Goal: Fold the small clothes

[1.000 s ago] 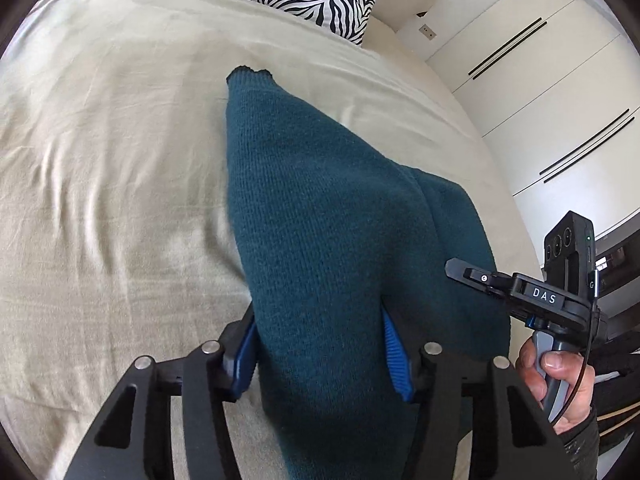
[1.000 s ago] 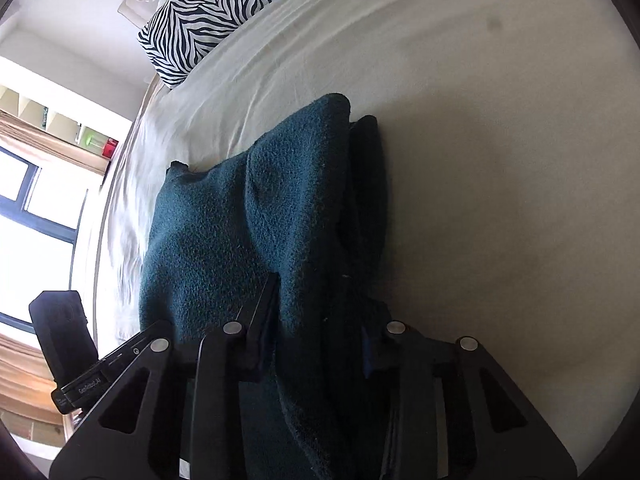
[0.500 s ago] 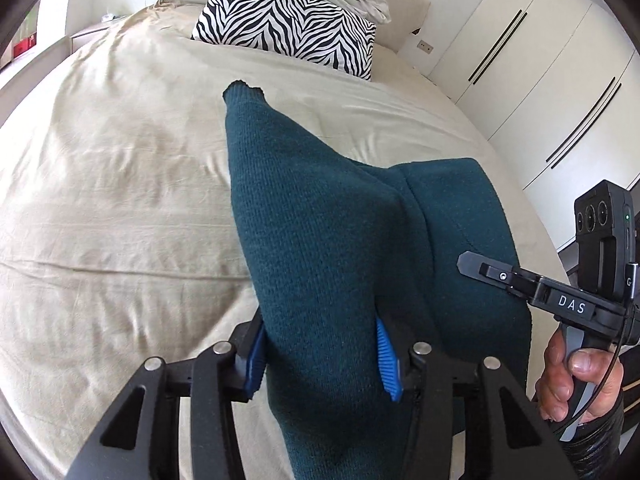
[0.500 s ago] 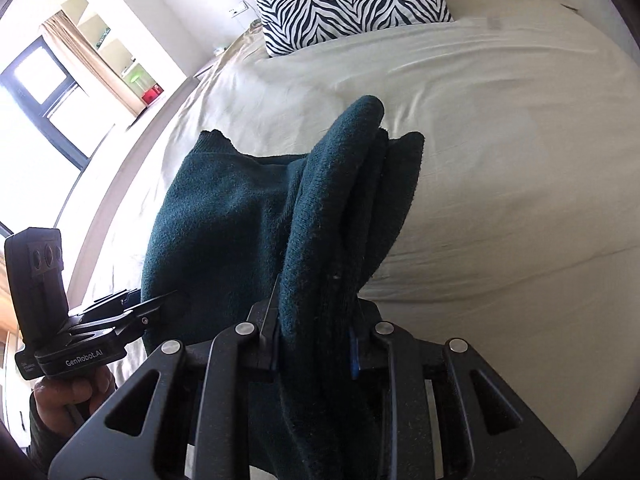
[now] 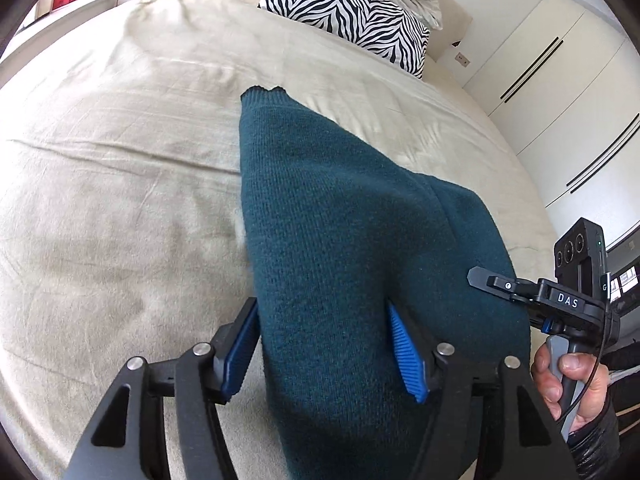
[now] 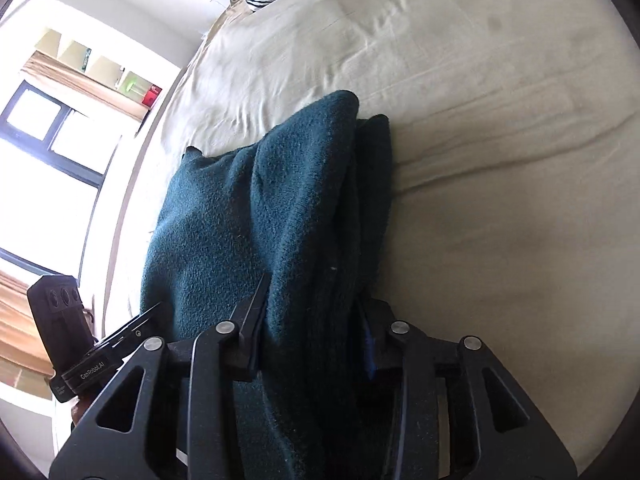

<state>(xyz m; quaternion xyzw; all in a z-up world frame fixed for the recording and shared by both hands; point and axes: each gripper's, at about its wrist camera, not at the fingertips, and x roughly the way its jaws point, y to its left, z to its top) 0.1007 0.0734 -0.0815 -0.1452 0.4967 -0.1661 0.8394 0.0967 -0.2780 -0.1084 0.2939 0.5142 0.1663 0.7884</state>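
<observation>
A dark teal knit sweater [image 5: 340,240] lies folded lengthwise on the beige bed [image 5: 120,200], its far end pointing at the pillow. My left gripper [image 5: 324,344] has the sweater's near end between its blue pads. The jaws are opening and the cloth still fills the gap. In the right wrist view the sweater [image 6: 248,220] shows as stacked layers. My right gripper [image 6: 316,336] straddles the thick right-hand fold; its jaws are opening too, with cloth packed between them. Each view shows the other hand-held gripper [image 5: 560,300] [image 6: 80,352] beside the sweater.
A zebra-print pillow [image 5: 352,12] lies at the head of the bed, with white wardrobe doors [image 5: 560,80] to the right. A window and a shelf [image 6: 60,128] stand past the bed's left edge. Wrinkled bedsheet spreads on both sides of the sweater.
Both grippers have moved across the bed with the sweater's near edge between their jaws. Both pairs of jaws stand wider apart than half a second ago.
</observation>
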